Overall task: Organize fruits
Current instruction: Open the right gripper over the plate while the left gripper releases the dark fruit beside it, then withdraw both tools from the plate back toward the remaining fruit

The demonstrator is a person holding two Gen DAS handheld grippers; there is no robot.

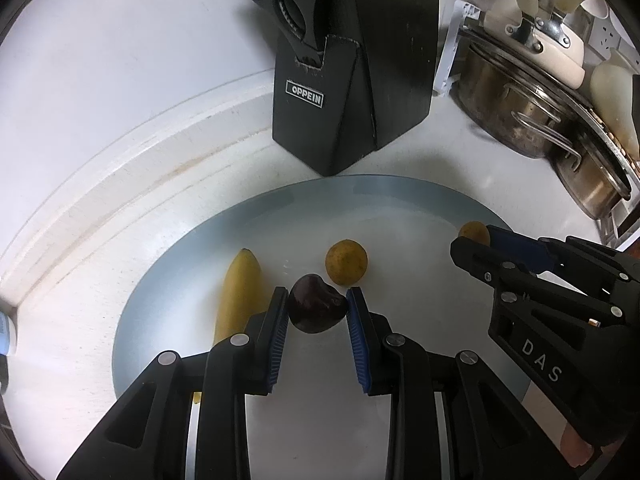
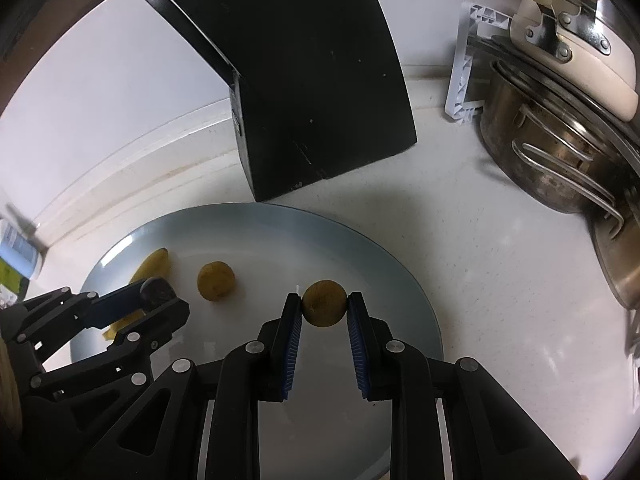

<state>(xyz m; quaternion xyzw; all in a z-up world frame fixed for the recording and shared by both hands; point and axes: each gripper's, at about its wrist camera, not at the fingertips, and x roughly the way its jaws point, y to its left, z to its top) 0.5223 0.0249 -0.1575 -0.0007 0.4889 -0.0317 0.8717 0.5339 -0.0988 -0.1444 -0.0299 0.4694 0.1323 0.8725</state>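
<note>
A grey-blue plate [image 1: 400, 200] [image 2: 280, 224] lies on the white counter. My left gripper [image 1: 318, 300] is shut on a dark purple plum [image 1: 316, 308] over the plate; the plum also shows in the right wrist view [image 2: 157, 291]. A banana [image 1: 240, 292] [image 2: 154, 266] lies on the plate left of it, and a small yellow fruit [image 1: 346, 267] [image 2: 216, 281] just beyond it. My right gripper [image 2: 324, 307] is shut on a second small yellow-brown fruit [image 2: 324, 303] over the plate's right part; it shows in the left wrist view [image 1: 474, 234].
A black knife block [image 1: 352, 80] [image 2: 312, 92] holding scissors [image 1: 288, 4] stands right behind the plate. Steel pots with lids [image 1: 540, 120] [image 2: 560, 140] stand at the right. A raised white ledge [image 1: 140, 168] runs along the left. A bottle [image 2: 16, 252] stands far left.
</note>
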